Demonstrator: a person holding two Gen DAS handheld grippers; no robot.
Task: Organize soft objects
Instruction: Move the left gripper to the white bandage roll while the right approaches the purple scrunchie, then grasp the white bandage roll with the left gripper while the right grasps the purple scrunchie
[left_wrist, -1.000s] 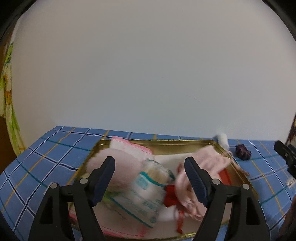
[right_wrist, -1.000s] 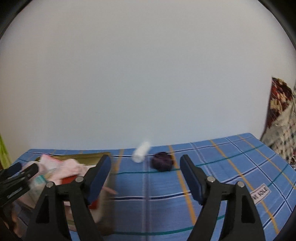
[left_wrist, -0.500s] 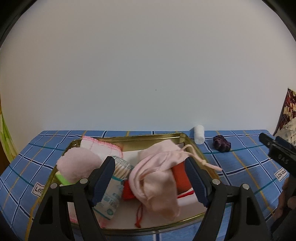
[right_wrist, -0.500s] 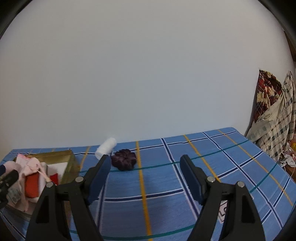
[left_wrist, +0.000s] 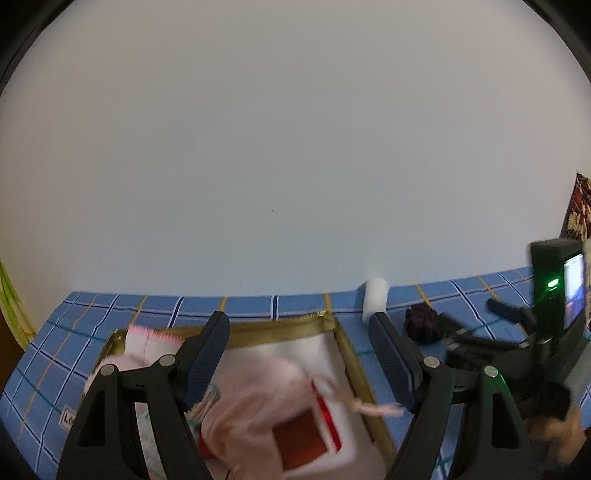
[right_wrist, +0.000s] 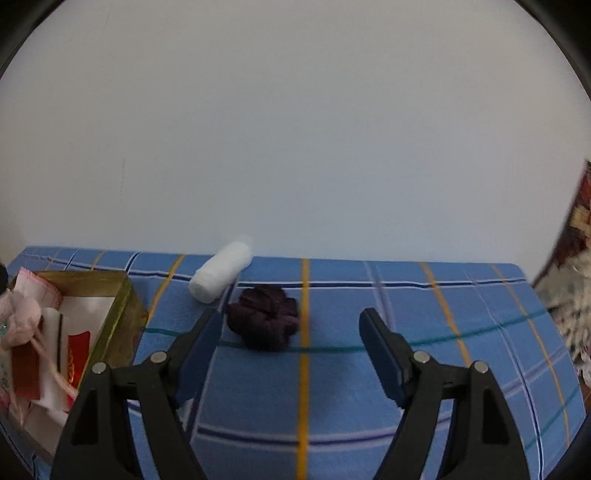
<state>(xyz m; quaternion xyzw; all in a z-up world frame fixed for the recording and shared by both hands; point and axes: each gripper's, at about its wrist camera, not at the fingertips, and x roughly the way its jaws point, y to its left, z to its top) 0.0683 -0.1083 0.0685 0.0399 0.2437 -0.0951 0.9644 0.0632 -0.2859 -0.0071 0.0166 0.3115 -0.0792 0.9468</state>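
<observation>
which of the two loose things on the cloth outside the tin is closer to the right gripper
The dark purple scrunchie. It lies just ahead of the open right gripper, near its left finger. The white roll sits farther back, by the wall.

A glossy gold metal tin (right_wrist: 122, 299) sits on matt checked cloth (right_wrist: 369, 398); the white roll (right_wrist: 221, 272) and purple scrunchie (right_wrist: 264, 318) look soft.

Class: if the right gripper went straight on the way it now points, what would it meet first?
Probably the dark purple scrunchie, lying on the blue checked cloth just ahead of the open right gripper, nearer its left finger; depth is unclear.
</observation>
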